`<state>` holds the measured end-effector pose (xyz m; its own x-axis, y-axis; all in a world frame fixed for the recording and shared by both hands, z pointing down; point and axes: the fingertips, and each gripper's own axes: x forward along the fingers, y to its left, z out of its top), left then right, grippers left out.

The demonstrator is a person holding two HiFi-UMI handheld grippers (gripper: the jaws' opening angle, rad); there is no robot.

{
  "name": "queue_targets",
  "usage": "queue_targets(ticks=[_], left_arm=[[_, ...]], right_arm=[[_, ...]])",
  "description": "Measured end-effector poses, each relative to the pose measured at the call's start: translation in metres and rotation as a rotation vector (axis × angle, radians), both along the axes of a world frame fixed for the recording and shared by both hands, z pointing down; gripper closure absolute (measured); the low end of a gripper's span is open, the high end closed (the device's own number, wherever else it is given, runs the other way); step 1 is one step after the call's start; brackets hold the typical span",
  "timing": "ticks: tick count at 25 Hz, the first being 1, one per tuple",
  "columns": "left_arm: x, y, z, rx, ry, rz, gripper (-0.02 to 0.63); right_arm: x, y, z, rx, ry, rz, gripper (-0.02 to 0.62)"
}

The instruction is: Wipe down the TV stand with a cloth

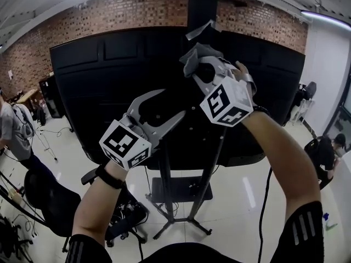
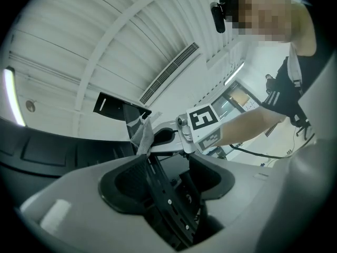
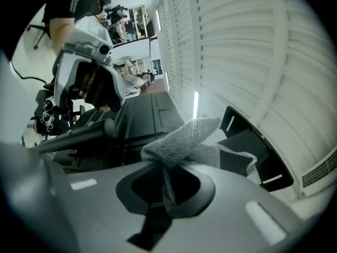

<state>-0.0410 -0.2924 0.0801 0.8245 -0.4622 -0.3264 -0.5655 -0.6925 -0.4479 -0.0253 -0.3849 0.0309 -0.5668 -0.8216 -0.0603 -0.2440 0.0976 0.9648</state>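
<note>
a big black tv (image 1: 98, 75) shows its back, with a brick wall (image 1: 109, 15) behind it. below the tv is its stand (image 1: 166, 185), a black post on splayed legs on the pale floor (image 1: 247, 193). the right gripper (image 1: 198, 64) is raised in front of the tv's upper middle, jaws pinched tight on a grey cloth (image 1: 193, 55). the cloth bunches out past the jaw tips, and one corner sticks up toward the tv's top edge. whether it touches the tv cannot be told. in the right gripper view the right gripper (image 3: 166, 186) has the cloth (image 3: 181, 138) folded and squeezed between its pads, a strip of it hanging down in the slot, with the tv's dark back beyond. the left gripper (image 1: 174, 102) is in front of the tv's middle, lower than the right one and to its left, well above the stand's legs. its jaws are spread wide with nothing gripped. in the left gripper view the left gripper (image 2: 168, 181) has its pads well apart, and a black rail (image 2: 171, 204) with screws on the tv's back shows through the gap. above the rail, the cloth (image 2: 141, 135) shows in the other gripper's tips. a chair (image 1: 49, 199) stands on the floor left of the tv.
</note>
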Motion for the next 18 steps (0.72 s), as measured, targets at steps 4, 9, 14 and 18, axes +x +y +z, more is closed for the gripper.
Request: queue_targets(ticks=[4,9,14,18], left_arm=[[-0.001,0.003,0.017,-0.021,0.004,-0.003,0.328],[-0.001,0.005,0.045,-0.046,0.008,-0.003,0.328],[-0.004,0.002,0.076,-0.102,0.023,-0.003,0.328],[-0.01,0.003,0.095,-0.13,0.027,-0.033,0.33]], right_arm=[[0.004,-0.004,0.036,-0.031,0.037,0.042,0.571],[0.008,-0.007,0.077,-0.019,0.121,0.103,0.571],[0.003,-0.007,0.12,-0.048,0.202,0.127,0.572],[0.001,-0.006,0.153,-0.03,0.273,0.157,0.572]])
